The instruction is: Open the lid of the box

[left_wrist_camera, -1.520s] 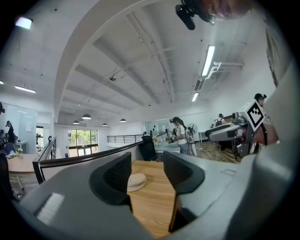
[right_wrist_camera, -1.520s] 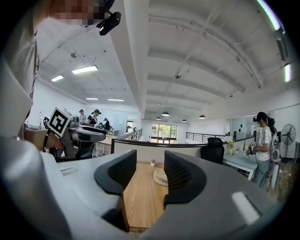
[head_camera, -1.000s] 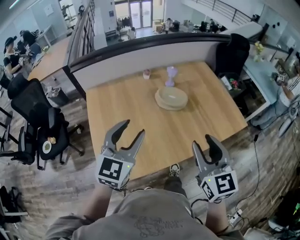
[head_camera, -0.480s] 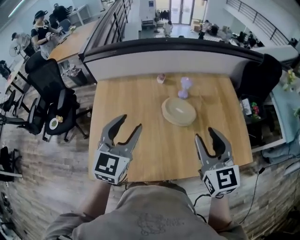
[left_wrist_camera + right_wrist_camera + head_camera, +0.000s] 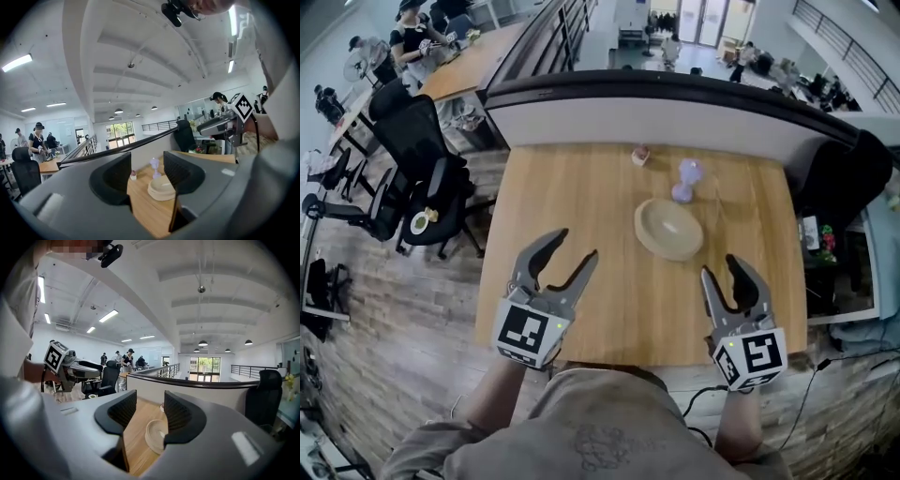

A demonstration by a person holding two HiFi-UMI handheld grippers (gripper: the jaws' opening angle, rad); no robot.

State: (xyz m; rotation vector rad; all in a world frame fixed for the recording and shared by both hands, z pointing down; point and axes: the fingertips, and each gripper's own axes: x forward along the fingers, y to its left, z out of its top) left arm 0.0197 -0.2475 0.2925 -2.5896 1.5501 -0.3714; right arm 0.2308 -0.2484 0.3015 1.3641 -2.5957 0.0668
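Note:
A round beige box with its lid on (image 5: 669,229) rests right of centre on the wooden table (image 5: 581,197). It also shows as the box (image 5: 161,188) past the left jaws and as the box (image 5: 155,436) past the right jaws. My left gripper (image 5: 569,255) hovers over the table's near left, jaws apart, nothing between them. My right gripper (image 5: 724,275) hangs near the front right edge, just short of the box, also open and empty. Both are held well clear of the box.
A small purple hourglass-shaped object (image 5: 685,180) stands just behind the box, and a little pink-topped cup (image 5: 641,155) sits near the far edge. A dark-capped partition wall (image 5: 675,108) bounds the table's far side. Black office chairs (image 5: 422,178) stand to the left.
The head view has swung so the table sits more squarely ahead. Both grippers keep their places relative to each other and stay open; the box has not moved.

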